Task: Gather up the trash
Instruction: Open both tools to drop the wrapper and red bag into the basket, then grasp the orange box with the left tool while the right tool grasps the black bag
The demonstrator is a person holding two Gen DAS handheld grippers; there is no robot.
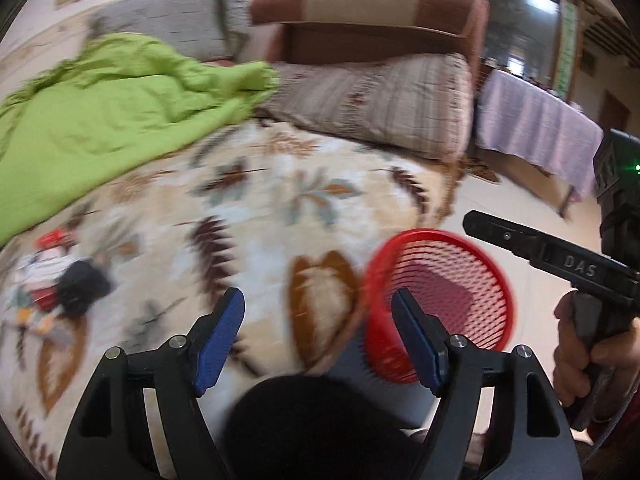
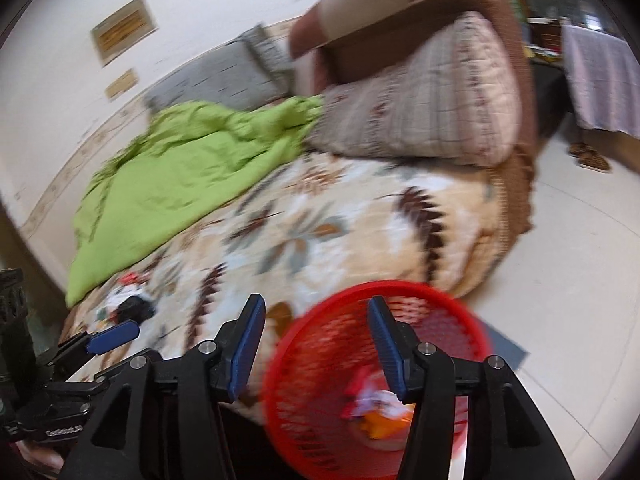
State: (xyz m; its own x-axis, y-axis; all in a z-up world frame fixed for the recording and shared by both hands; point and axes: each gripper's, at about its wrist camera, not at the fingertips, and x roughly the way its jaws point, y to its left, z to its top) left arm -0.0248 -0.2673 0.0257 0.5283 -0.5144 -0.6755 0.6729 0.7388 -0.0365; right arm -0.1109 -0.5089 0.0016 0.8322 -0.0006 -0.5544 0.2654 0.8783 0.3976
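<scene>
Colours and patterns, taken from the red mesh basket (image 2: 316, 364).
Beside it, the bedspread (image 1: 280, 200) is showing cream with brown and grey-blue leaf motifs; beyond that, a lime-green blanket (image 1: 100, 112) and a beige, brown-flecked grid-patterned pillow (image 1: 380, 104) are lying; inside the basket, red, white and orange wrappers (image 2: 376, 412) are showing.

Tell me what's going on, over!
Both grippers open, empty: left gripper, right gripper. Some trash in red basket. More trash still on bed. Nothing in the way.
</scene>
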